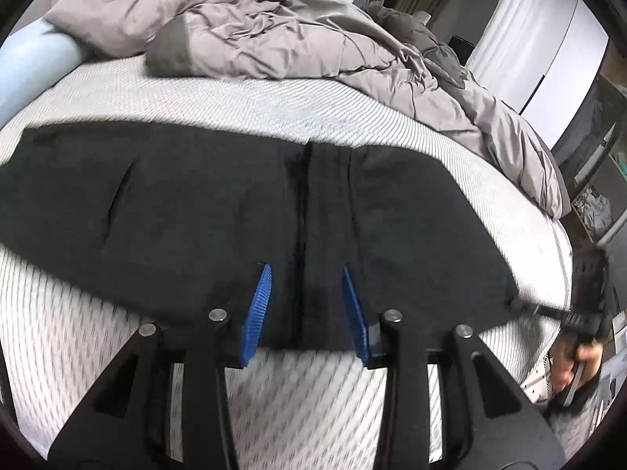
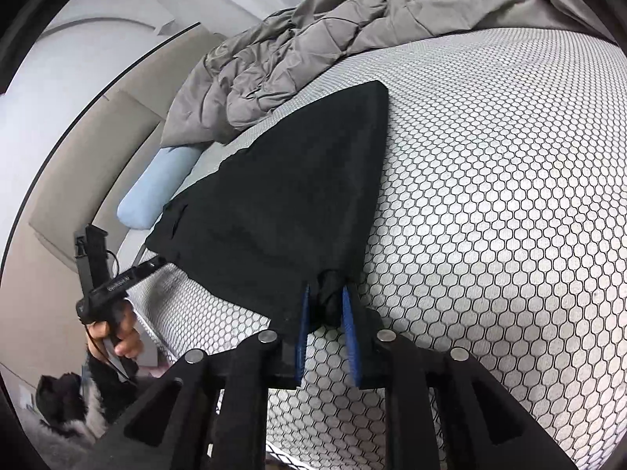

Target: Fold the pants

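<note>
**Black pants spread across the bed, one corner pinched**

At the far left a pale blue bolster (image 1: 33, 64) lies along the edge of the mattress (image 1: 243, 98), whose white cover carries a dark honeycomb pattern. The black pants (image 1: 176, 203) lie flat across the near part of the mattress, running left to right, with a pocket slit toward their left end and a lengthwise fold ridge near the middle.

The left gripper (image 1: 305, 309) hangs over the near edge of the pants at that ridge. Its blue pads (image 1: 256, 313) stand apart, one on either side of the ridge, not pressing it.

Behind, a rumpled grey duvet (image 1: 274, 27) is heaped over the far side of the bed.

At the right end, the right gripper (image 2: 327, 323) has its jaws nearly together, pinching a bunched corner of the pants between the blue pads. A hand (image 1: 576, 364) grips its handle at the near right.
</note>
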Demonstrator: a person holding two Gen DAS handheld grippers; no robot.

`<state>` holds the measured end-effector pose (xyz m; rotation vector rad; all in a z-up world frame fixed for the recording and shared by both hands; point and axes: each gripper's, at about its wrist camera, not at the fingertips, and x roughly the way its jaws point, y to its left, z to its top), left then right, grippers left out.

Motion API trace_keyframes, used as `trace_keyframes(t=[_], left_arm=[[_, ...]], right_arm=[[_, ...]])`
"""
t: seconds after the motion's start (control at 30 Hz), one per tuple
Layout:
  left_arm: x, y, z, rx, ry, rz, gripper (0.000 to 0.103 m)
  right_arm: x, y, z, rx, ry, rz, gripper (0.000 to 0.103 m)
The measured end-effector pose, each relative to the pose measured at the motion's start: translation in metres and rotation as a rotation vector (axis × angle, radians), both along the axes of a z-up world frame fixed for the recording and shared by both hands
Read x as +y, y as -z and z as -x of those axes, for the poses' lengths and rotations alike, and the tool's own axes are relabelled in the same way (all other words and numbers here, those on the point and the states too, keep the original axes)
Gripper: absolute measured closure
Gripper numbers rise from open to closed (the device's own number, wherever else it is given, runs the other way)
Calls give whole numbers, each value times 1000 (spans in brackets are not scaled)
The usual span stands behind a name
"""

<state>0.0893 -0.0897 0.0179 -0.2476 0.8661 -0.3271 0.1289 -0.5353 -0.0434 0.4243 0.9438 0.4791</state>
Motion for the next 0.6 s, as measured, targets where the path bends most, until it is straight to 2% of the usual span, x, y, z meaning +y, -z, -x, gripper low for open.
trace_keyframes(t=[0.07, 0.17, 0.23, 0.3, 0.33, 0.4, 0.47, 0.53, 0.6], left_arm=[[-12, -4, -34, 25, 25, 11, 61], [-32, 1, -77, 65, 54, 13, 59], [-44, 13, -104, 97, 70, 15, 59], [-45, 30, -124, 146, 38, -21, 60], [-38, 39, -130, 177, 19, 23, 60], [-30, 37, -132, 186, -10, 66, 60], [-28, 24, -125, 151, -46, -12, 60], [-25, 10, -107, 101, -47, -29, 60], [-31, -4, -76, 40, -11, -55, 59]], right_arm=[[4, 8, -6, 35, 1, 16, 86], [7, 8, -8, 38, -1, 29, 86], [9, 7, -8, 40, 7, 29, 86], [13, 8, -10, 43, 10, 45, 86], [15, 8, -10, 41, 9, 53, 86], [18, 7, -14, 32, 7, 59, 86], [18, 5, -13, 21, 14, 63, 86], [16, -2, -9, -12, 29, 76, 86], [22, -15, -4, -87, 37, 106, 86]])
